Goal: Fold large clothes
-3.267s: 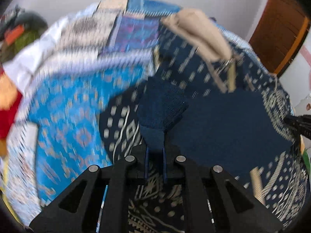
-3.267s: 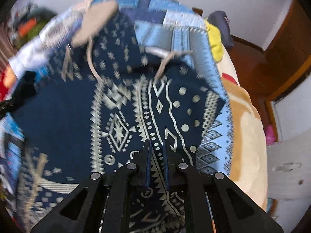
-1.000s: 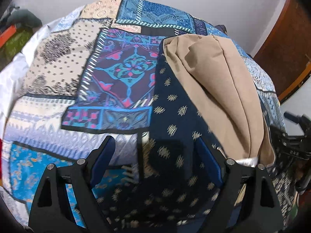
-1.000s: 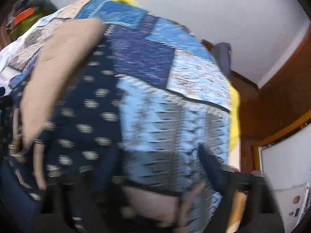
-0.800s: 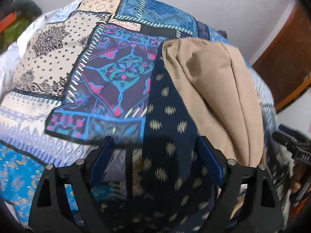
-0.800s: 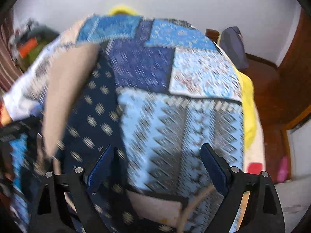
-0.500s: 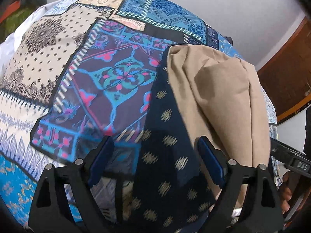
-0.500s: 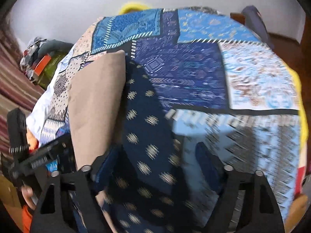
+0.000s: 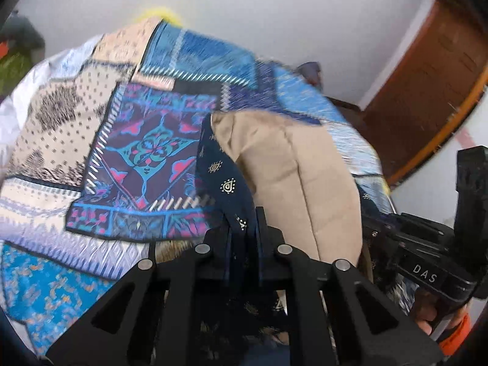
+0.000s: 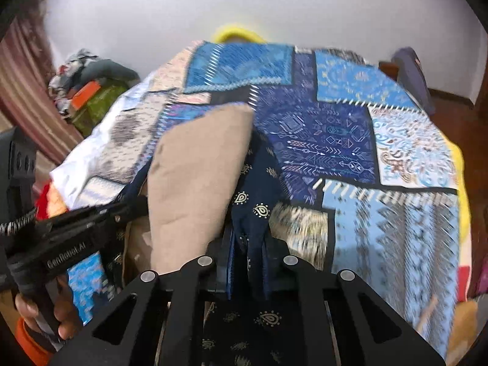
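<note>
A large navy garment with small gold motifs and a tan lining is lifted over a bed. My left gripper is shut on its navy edge. My right gripper is shut on the same navy cloth, with the tan lining to the left of it. Each gripper shows in the other's view: the right one at the right edge, the left one at the left edge. They are close together.
A patchwork bedspread in blues, purple and cream covers the bed; it also shows in the right wrist view. A clothes pile lies at the far left. A wooden door stands to the right. A white wall is behind.
Both grippers were open over the garment half a second ago and have shut on its navy edge. The views have tilted up and the cloth is raised.
</note>
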Tool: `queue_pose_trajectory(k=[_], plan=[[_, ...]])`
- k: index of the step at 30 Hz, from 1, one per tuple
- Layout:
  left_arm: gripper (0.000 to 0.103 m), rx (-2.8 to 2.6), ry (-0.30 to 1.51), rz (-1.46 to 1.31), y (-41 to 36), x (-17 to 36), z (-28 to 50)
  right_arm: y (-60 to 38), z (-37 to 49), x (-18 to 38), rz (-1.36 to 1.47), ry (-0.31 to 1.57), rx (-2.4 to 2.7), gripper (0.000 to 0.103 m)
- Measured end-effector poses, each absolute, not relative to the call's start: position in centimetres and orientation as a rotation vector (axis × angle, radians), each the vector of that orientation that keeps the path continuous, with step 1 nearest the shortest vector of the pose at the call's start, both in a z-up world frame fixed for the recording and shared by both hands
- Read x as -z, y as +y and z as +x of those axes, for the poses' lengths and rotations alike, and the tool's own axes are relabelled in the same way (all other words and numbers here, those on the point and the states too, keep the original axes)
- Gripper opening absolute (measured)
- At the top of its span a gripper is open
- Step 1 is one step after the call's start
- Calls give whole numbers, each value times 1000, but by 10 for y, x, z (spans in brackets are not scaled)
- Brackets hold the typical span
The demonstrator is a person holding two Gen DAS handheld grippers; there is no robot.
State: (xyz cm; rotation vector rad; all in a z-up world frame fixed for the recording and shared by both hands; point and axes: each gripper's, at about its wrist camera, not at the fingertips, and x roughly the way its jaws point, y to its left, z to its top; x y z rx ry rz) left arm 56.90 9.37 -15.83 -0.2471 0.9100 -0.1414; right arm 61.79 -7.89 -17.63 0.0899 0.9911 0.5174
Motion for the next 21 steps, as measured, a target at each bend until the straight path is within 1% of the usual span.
queue_pose_trajectory(k=[4, 7, 10, 15, 21], plan=[[11, 185, 882, -144, 84, 134, 512, -89, 568, 148, 48, 951, -559, 11], [11, 220, 905, -130, 81, 134, 467, -98, 519, 133, 21, 938, -601, 11], [11, 225, 926, -121, 76, 142, 430, -104, 473, 130, -21, 928, -612, 11], [11, 220, 1002, -140, 69, 174, 388, -109, 412, 151, -89, 953, -590, 11], [12, 151, 1084, -31, 61, 221, 362, -116, 381, 184, -208, 978, -454, 12]])
